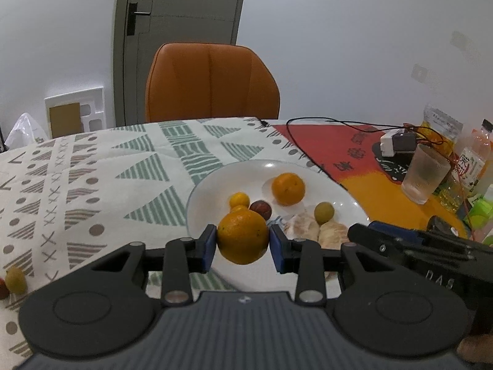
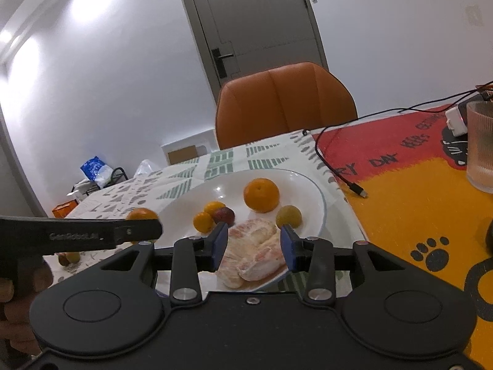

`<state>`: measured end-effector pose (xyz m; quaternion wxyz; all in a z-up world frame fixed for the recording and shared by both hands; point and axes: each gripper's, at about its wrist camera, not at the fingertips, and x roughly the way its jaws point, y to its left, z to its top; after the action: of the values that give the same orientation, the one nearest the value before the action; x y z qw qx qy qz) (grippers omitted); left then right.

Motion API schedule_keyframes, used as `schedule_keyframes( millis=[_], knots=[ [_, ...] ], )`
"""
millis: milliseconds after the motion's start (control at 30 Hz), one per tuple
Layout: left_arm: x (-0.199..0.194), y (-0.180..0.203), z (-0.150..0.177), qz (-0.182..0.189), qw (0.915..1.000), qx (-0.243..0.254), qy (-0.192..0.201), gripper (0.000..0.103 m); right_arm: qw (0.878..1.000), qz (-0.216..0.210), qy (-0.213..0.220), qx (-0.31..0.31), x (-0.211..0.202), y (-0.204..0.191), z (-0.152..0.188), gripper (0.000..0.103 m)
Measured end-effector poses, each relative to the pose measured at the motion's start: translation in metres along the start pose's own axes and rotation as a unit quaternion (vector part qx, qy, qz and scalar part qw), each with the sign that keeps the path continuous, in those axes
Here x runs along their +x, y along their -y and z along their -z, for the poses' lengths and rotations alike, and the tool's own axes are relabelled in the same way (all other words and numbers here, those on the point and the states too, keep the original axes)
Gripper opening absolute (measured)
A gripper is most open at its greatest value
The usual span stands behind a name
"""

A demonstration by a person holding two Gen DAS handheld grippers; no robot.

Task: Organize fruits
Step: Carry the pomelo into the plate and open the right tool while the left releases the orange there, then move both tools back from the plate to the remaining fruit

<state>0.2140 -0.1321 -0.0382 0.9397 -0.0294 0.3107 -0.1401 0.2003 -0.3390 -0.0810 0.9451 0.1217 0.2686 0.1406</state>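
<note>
Left claw grips a round orange tangerine just above the white ceramic plate's near rim; next it probably lowers and releases. Right claw hangs open over peeled pomelo segments.

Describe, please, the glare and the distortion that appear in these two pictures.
Left wrist view: a small glare spot on the white plate; the fisheye bends the door frame, and dark corners frame the image. Right wrist view: bright ceiling-light glare washes the upper-left wall; the door leans strongly.
</note>
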Motion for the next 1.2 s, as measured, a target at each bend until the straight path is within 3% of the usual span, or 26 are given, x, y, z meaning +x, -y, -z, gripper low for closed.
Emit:
schedule_keyframes(
  millis=[233,300,600,867,1067,1200],
  knots=[
    [-0.012,-0.004,-0.003,-0.016,0.9998,-0.003,0.011,0.044,1.0,0.0,-0.007,0.005,0.001,-0.003,0.001,0.039],
    [-0.017,-0.008,-0.001,-0.031,0.9994,-0.001,0.013,0.057,1.0,-0.004,-0.004,0.006,0.0,-0.006,0.002,0.04],
    [-0.042,-0.029,0.005,-0.093,0.9951,0.002,0.033,0.084,1.0,-0.027,-0.001,0.009,0.0,-0.027,0.005,0.057],
    [-0.062,-0.056,0.014,-0.121,0.9918,-0.012,0.04,0.09,0.999,-0.045,0.01,0.004,-0.005,-0.044,0.002,0.089],
    [-0.075,-0.077,0.02,-0.138,0.9891,-0.035,0.04,0.09,0.999,-0.047,0.008,0.006,-0.005,-0.057,0.003,0.103],
    [-0.087,-0.092,0.023,-0.147,0.9868,-0.048,0.046,0.09,0.999,-0.043,0.009,-0.002,-0.007,-0.068,0.003,0.103]
  ],
)
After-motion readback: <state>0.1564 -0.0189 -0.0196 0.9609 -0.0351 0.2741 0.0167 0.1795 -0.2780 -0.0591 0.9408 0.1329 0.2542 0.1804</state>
